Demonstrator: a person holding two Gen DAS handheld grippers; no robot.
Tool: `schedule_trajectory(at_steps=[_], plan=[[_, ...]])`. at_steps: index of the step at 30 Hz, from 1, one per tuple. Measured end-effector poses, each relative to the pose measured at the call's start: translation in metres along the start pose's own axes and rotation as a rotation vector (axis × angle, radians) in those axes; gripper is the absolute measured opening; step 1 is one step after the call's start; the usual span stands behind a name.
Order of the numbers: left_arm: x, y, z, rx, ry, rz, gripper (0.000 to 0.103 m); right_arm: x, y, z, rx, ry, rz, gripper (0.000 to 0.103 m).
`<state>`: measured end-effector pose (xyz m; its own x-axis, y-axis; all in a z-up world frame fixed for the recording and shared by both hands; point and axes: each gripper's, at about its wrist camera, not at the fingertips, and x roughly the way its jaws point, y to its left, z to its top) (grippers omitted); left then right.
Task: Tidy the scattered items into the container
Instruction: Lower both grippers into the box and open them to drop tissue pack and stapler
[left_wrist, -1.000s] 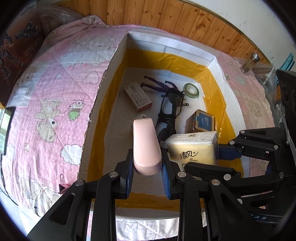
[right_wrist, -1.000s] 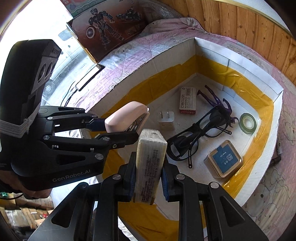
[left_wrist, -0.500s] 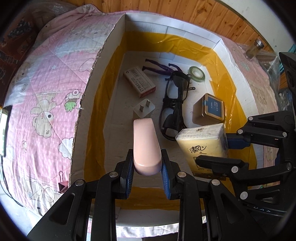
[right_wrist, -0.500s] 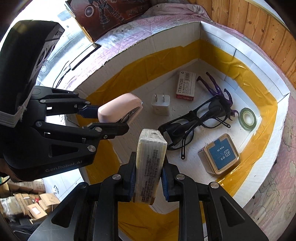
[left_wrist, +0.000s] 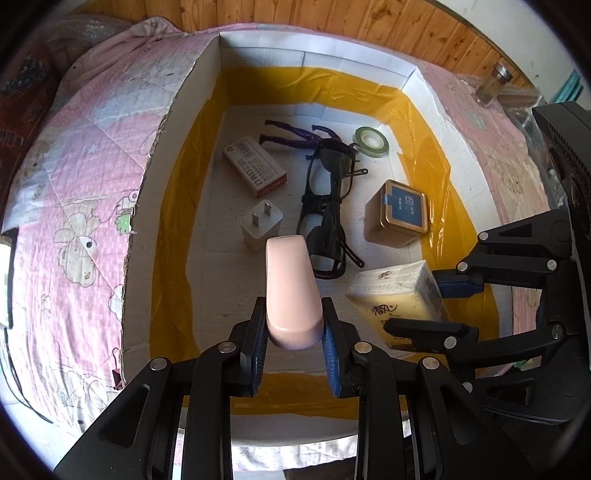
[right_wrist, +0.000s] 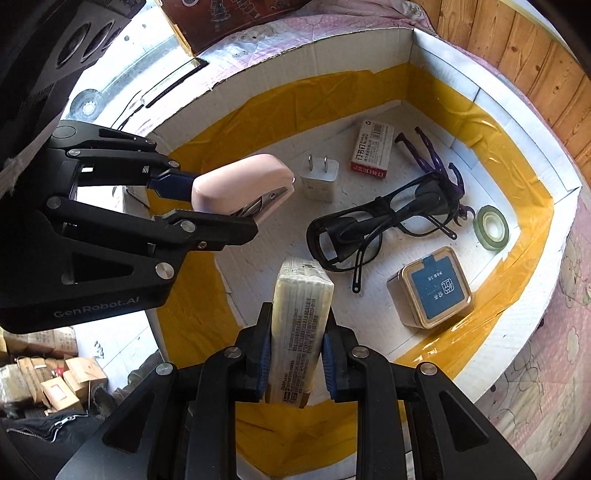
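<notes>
1. Left wrist view shows the left gripper (left_wrist: 294, 334) with its jaws clamped on a pink stapler (left_wrist: 291, 291), held above the near end of the cardboard box (left_wrist: 173, 122) that serves as the container.
2. To its right, the right gripper (right_wrist: 295, 345) has its jaws clamped on a tissue pack (right_wrist: 301, 317), also hanging over the box's near end. Both things are above the floor of the box and not yet resting on it.
3. Already lying in the box: a white plug adapter (left_wrist: 261, 224), a staples box (left_wrist: 255, 171), black glasses (left_wrist: 327, 206), a purple figure (left_wrist: 295, 134), a green tape roll (left_wrist: 371, 142) and a square tin (left_wrist: 397, 214).
4. The step in hand looks like setting both held things down inside. Bare floor lies at the near left, below the stapler, so that is the sensible landing place for it.
5. The tissue pack would do best in the near right corner, near the tin but clear of the glasses, whose near lens sits just beyond it.
6. Bring each thing low before the jaws part; a drop from this height could bounce the stapler onto the plug adapter or the glasses.
7. The two grippers hang close side by side, so release one at a time and lift straight out, keeping clear of the box walls.
8. The box sits on a pink quilt (left_wrist: 81, 177) on a bed, so press lightly; the base may give.
</notes>
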<state>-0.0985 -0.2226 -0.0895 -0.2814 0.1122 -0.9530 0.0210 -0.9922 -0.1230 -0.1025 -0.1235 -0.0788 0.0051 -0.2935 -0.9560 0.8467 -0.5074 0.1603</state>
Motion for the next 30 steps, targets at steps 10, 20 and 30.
schedule_trajectory(at_steps=[10,20,30], plan=[[0.010,0.008,-0.006,0.004,0.048,0.030,0.027,0.001,0.010,0.000,-0.026,0.005,0.011,0.025],[0.011,0.017,-0.003,-0.008,0.041,0.045,0.027,0.005,0.022,0.019,-0.023,0.007,0.014,0.025],[0.006,0.029,0.001,-0.077,0.026,0.023,0.030,0.010,0.019,0.023,0.025,0.032,0.062,0.027]])
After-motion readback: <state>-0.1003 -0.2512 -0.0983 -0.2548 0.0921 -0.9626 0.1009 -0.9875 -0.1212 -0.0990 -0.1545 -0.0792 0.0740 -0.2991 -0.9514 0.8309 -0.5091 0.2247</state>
